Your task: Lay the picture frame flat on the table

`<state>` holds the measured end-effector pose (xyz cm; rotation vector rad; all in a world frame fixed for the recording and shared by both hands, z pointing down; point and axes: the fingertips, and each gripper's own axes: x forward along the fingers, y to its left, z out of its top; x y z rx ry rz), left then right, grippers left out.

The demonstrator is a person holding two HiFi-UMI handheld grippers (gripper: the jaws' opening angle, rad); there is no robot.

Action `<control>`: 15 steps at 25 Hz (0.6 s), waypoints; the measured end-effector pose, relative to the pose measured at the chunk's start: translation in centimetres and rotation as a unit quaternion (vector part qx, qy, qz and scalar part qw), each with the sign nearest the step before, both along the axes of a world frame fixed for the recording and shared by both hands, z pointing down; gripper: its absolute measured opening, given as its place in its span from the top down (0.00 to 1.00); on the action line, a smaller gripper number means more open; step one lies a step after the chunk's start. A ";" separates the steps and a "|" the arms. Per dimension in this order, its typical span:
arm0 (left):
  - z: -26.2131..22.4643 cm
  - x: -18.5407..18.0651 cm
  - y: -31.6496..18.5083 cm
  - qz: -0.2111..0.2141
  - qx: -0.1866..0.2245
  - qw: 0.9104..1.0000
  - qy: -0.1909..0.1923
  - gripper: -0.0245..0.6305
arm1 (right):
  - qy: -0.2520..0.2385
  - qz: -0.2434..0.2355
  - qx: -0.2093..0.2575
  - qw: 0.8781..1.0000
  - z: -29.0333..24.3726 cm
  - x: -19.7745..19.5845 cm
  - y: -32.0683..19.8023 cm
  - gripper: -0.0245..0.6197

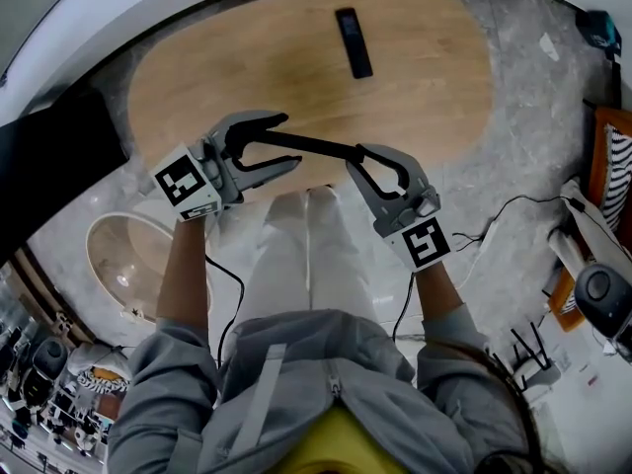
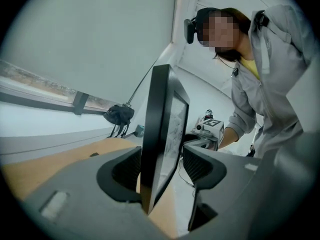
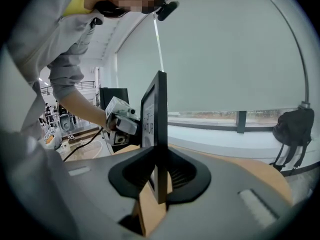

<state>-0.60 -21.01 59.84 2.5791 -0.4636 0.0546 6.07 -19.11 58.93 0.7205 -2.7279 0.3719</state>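
The frame (image 1: 311, 147) is upright in the middle of the picture, at the table's (image 1: 415, 67) lower edge. The right gripper (image 1: 354, 156) pinches its right end. The left gripper's (image 1: 289, 141) jaws stand apart around its left end.

Oval wooden bench (image 1: 247, 67) with a pale grain, standing on a grey mottled stone floor (image 1: 533, 126).
One slim black bar-shaped object (image 1: 354, 42) lay flat on the far part of the top. Its long axis ran roughly away from the person, slightly slanted, and it was well apart from the near edge.
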 end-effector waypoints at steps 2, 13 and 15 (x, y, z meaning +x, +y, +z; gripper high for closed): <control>1.5 -0.3 0.2 -0.012 -0.017 1.000 -0.003 0.56 | -0.003 0.006 -0.001 1.000 0.2 0.3 -0.1 0.85; 9.2 -2.7 0.1 -0.091 -0.085 0.992 -0.037 0.76 | 0.016 0.012 -0.054 0.998 5.1 0.0 -0.8 0.85; 10.8 -3.3 0.0 -0.104 -0.097 0.988 -0.059 0.77 | 0.012 0.018 -0.076 0.997 7.5 0.0 -1.2 0.85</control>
